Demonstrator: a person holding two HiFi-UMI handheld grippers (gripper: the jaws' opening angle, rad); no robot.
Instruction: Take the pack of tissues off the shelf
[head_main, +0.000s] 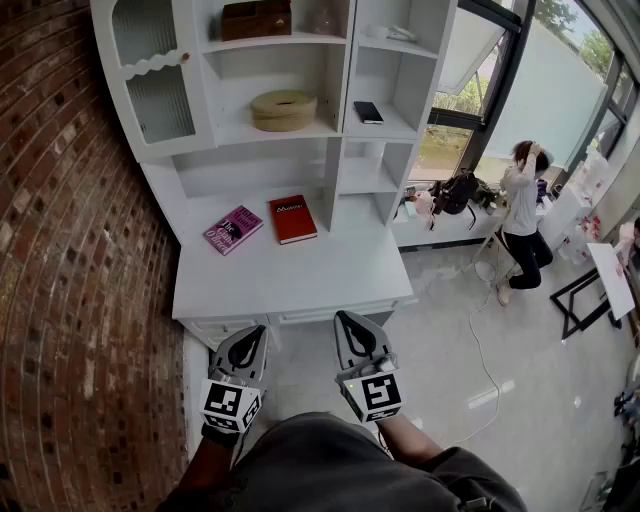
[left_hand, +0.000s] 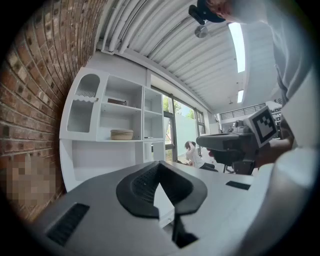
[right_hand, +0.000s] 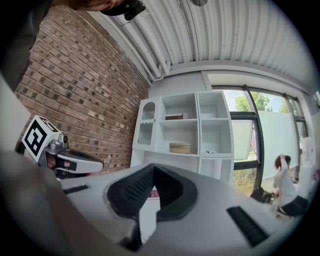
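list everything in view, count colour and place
white shelf unit with desk top: one, against the red-brown brick wall
dark brown wooden box: one, top shelf
round tan box: one, middle shelf
flat black item: one, compartment right of the round box
small white item: one, top right compartment, too small to identify
pink book: one, desk top, left
red book: one, desk top, right of the pink book
black bag: one, window ledge
person in a white top: one, by the window
left gripper: one, grey, shut, empty, before the desk
right gripper: one, grey, shut, empty, beside the left
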